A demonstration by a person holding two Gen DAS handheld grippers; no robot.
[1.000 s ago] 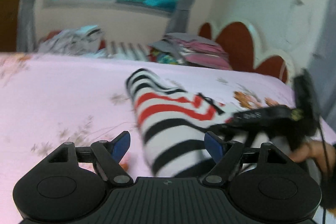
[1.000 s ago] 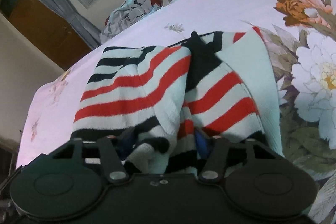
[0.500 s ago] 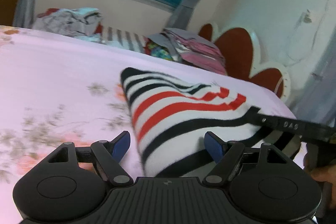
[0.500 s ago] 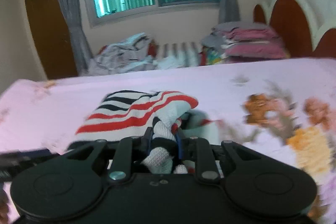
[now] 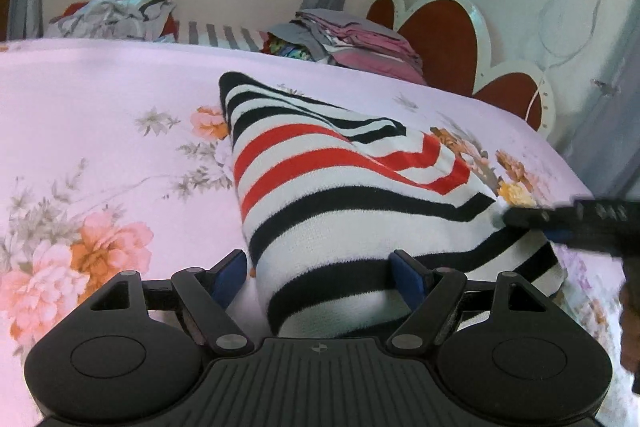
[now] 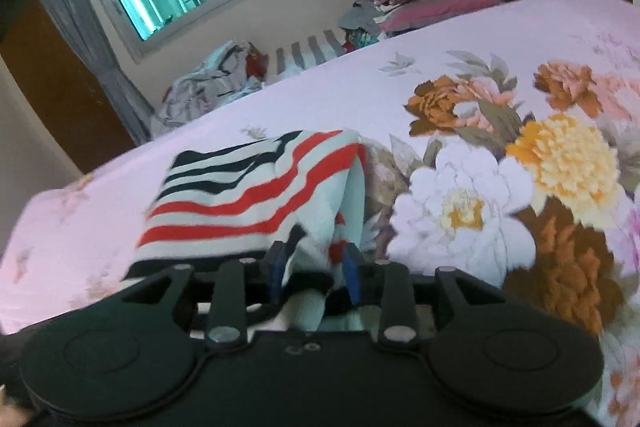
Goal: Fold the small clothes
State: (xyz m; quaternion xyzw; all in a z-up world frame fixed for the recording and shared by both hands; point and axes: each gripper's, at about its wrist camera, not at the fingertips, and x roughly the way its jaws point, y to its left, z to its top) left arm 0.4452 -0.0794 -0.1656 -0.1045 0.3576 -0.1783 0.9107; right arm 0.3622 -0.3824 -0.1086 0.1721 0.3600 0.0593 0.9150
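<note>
A small knit garment [image 5: 340,195] with black, red and white stripes lies folded on the pink flowered bed sheet [image 5: 100,127]. My left gripper [image 5: 316,277] hangs open just over its near end, the cloth below the wide gap and neither pad pressing it. In the right wrist view the garment [image 6: 248,203] stretches away to the left. My right gripper [image 6: 314,267] is at its right edge, jaws opening, with a bunch of pale fabric loose between them. One of its fingers [image 5: 568,217] shows in the left wrist view at the garment's right corner.
Folded pink and grey clothes [image 5: 360,43] are stacked at the far edge of the bed, with a crumpled heap [image 5: 116,15] further left. A red and white headboard [image 5: 440,39] stands at the right. A hand [image 5: 630,327] shows at the right edge.
The left gripper came lower and closer over the garment's near end. The right gripper swung the held edge across, tightened on it, then widened its jaws.
</note>
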